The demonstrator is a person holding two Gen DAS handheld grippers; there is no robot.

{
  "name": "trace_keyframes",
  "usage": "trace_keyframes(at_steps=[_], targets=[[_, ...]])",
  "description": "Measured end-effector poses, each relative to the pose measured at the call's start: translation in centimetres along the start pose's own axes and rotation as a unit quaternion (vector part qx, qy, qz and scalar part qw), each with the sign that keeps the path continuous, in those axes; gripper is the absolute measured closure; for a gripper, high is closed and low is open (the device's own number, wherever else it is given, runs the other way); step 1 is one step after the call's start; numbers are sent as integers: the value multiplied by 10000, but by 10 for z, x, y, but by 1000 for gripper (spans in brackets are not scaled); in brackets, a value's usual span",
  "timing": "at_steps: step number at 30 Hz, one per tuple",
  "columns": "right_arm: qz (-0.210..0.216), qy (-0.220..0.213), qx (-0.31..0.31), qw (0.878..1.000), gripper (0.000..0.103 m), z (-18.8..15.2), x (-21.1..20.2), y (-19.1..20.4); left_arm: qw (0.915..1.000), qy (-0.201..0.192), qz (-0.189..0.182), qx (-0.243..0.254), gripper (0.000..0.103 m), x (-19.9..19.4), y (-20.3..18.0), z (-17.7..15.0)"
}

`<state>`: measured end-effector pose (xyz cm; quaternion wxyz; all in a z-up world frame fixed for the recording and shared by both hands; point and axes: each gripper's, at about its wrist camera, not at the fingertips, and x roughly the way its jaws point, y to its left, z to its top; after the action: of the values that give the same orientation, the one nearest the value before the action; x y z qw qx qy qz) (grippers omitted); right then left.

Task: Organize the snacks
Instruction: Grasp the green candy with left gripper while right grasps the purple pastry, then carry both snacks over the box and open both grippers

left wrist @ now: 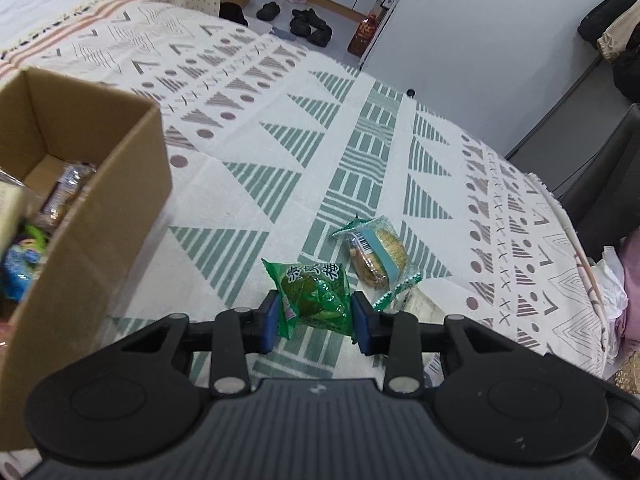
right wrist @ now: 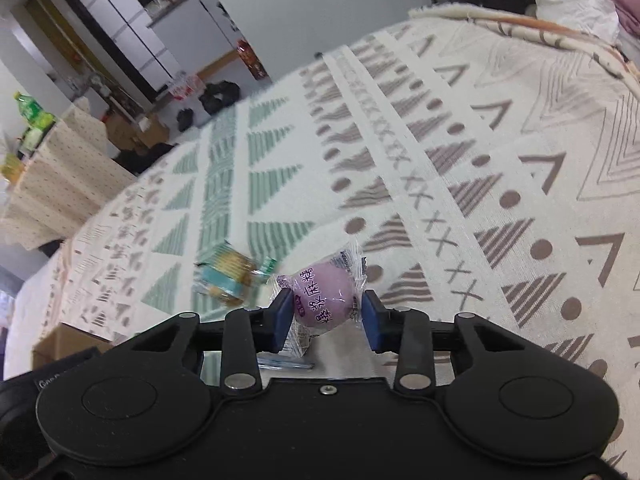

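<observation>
My left gripper is shut on a green candy packet, held above the patterned cloth. Just right of it a clear-wrapped biscuit pack with a teal band lies on the cloth. The open cardboard box stands at the left, with several wrapped snacks inside. In the right wrist view my right gripper is shut on a purple round sweet in a clear wrapper. The biscuit pack lies blurred to its left on the cloth.
The patterned tablecloth covers the whole table. A corner of the cardboard box shows at lower left in the right wrist view. Shoes and bags lie on the floor beyond. Crumpled white plastic sits at the table's right edge.
</observation>
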<state>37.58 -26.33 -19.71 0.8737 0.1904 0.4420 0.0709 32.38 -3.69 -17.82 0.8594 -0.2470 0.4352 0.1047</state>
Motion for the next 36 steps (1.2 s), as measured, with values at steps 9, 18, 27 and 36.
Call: trace_keyframes(at_steps=[9, 18, 27, 36], targets=[[569, -306, -236, 9976, 67, 0, -35, 27, 9994, -338, 39, 59, 67, -46, 1, 0], [1019, -441, -407, 9930, 67, -7, -55, 55, 9979, -637, 143, -40, 67, -91, 12, 3], [1429, -459, -666, 9864, 67, -22, -70, 88, 9950, -966, 242, -108, 67, -133, 25, 8], [1795, -415, -928, 9785, 67, -40, -83, 117, 9913, -1253, 320, -259, 67, -173, 51, 14]])
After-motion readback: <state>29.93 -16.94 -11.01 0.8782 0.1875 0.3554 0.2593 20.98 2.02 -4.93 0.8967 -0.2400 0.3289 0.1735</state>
